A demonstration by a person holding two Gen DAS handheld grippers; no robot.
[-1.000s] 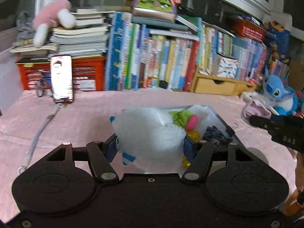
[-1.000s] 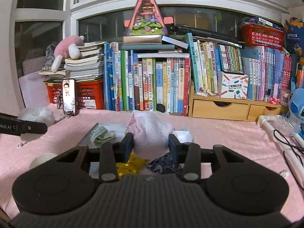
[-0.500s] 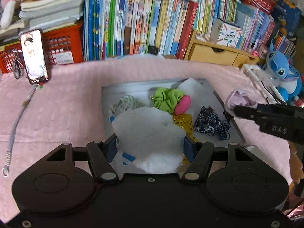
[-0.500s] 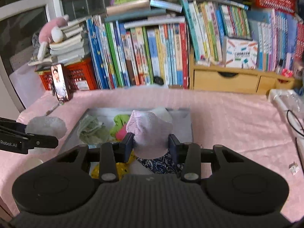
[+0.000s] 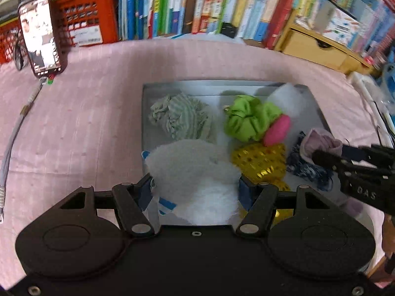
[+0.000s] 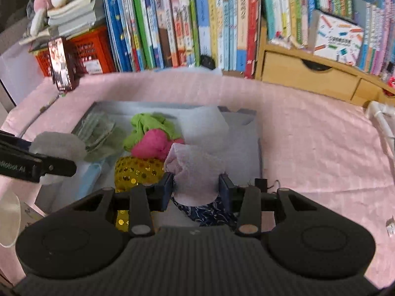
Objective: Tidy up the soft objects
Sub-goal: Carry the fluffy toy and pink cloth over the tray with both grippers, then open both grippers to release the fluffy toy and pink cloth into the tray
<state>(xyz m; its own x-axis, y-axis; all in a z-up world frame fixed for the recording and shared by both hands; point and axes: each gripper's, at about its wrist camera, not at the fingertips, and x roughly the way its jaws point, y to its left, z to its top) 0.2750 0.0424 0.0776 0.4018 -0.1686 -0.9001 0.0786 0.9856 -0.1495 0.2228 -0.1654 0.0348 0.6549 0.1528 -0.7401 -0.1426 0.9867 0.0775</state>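
Note:
My left gripper point(image 5: 195, 185) is shut on a fluffy white soft pad point(image 5: 192, 170), hanging over the near left corner of a grey tray point(image 5: 172, 85). My right gripper point(image 6: 195, 183) is shut on a pale pink knitted cloth point(image 6: 195, 165) above the tray's point(image 6: 256, 148) near right part. In the tray lie a striped green cloth point(image 5: 180, 118), a lime green scrunchie point(image 5: 246, 120) with a pink piece point(image 5: 277, 129), a gold sequin item point(image 5: 261, 160), a navy patterned cloth point(image 5: 306, 170) and a white fluffy piece point(image 5: 286, 98). The right gripper with its pink cloth point(image 5: 321, 143) shows at the left wrist view's right edge.
The tray sits on a pink tablecloth point(image 5: 86, 123). A phone point(image 5: 40, 37) leans on a red crate point(image 5: 86, 24) at the back left, with a cord point(image 5: 12, 143) trailing forward. Books point(image 6: 185, 24) and a wooden drawer unit point(image 6: 308, 74) line the back. White tubing point(image 6: 380, 118) lies at right.
Both grippers tipped downward and came forward over the tray, each keeping hold of its soft piece. The shelf top and window have left the views.

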